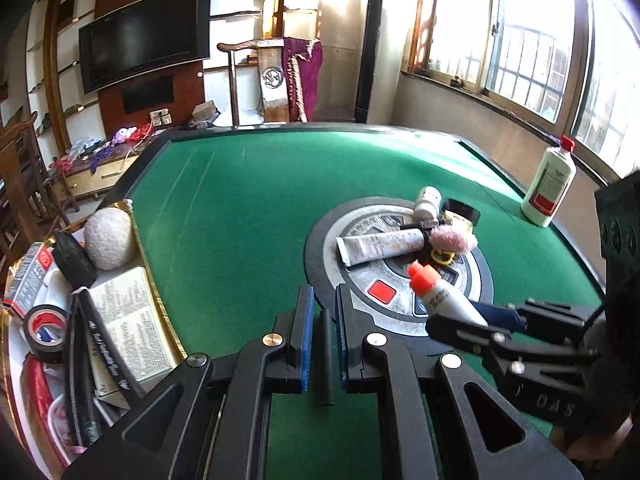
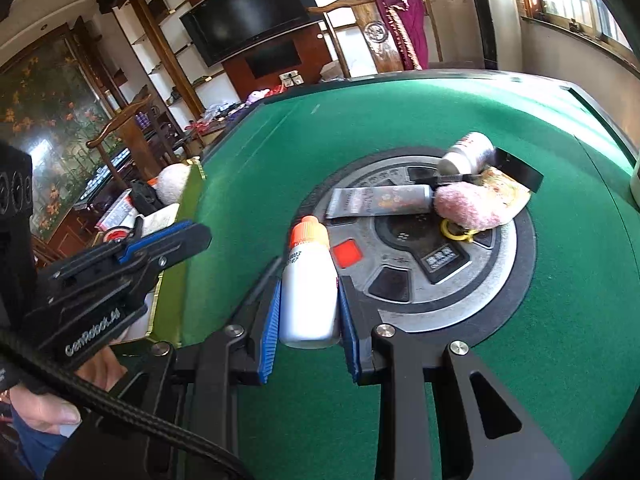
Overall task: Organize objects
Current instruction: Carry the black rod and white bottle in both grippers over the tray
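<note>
The right gripper (image 2: 308, 304) has its blue pads clamped on a small white plastic bottle with an orange cap (image 2: 309, 280), held above the green felt table (image 2: 400, 120) at the near edge of the round grey-and-black centre panel (image 2: 500, 276). The left gripper (image 1: 320, 336) is closed on a thin black stick (image 1: 327, 360) standing between its pads. On the far side of the panel lie a silver squeeze tube (image 1: 380, 246), a fluffy pink pom-pom (image 1: 454, 240), a yellow ring (image 1: 442, 258) and a small silver can (image 2: 468, 154). A gold-rimmed tray (image 1: 158, 280) at the table's left edge holds boxes and tape. A tall white bottle with a red cap (image 1: 549, 182) stands near the far right edge
</note>
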`<state>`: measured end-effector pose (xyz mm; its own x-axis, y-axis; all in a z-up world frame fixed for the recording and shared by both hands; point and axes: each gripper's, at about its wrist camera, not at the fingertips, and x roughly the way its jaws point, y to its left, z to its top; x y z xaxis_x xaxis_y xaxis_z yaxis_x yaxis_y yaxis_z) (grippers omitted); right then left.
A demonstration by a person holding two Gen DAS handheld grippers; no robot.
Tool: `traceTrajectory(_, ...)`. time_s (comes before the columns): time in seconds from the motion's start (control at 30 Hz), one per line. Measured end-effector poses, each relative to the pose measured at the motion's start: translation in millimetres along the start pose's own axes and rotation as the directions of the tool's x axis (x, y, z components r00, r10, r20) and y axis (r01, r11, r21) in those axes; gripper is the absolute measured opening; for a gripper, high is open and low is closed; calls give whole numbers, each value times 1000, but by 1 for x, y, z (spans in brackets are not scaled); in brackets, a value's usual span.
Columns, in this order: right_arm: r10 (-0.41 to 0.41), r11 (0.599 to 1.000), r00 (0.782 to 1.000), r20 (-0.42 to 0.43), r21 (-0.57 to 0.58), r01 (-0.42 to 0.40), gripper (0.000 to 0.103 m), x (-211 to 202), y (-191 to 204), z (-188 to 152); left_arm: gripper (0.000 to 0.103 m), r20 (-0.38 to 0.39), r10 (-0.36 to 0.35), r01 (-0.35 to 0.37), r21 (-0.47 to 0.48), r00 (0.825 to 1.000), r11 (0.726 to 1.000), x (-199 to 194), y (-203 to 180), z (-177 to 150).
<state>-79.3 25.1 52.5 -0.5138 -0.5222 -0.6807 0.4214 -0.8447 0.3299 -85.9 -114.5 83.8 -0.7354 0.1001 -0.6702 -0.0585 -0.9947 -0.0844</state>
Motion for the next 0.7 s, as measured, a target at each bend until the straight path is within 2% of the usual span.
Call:
traceTrajectory(0.17,20,999,1000,-6,-25,-21,25,3,25,-2,8,31,-14,16,-66,999,998,-17,27,4)
traceTrajectory(0.23,9,999,1000,-10,-31,-9,25,5,32,-2,8,20,-24,25,-85,1000,996,-14,32,4)
traceTrajectory(0.33,2,1000,1000,4,0,-2,25,4,26,-4,8,-56,-67,64,-58,996,996,3,26,1)
traceTrajectory(0.43,-21,999,1000,16,29,20,25,0,13,-7,8,-163,-94,89,-36,982,995,31,12,-5)
traceTrajectory(0.53,-16,998,1000,26,69,14,25,-4,0,-9,9,-193,-71,62,-52,979,997,48,7,-9)
traceTrajectory(0.6,-12,997,999,35,73,9,25,-6,-3,-8,8,-225,-85,74,-56,971,996,56,4,-11)
traceTrajectory(0.7,11,997,999,32,77,-13,25,-7,-6,-7,8,-262,-61,52,-41,963,998,68,-2,-17)
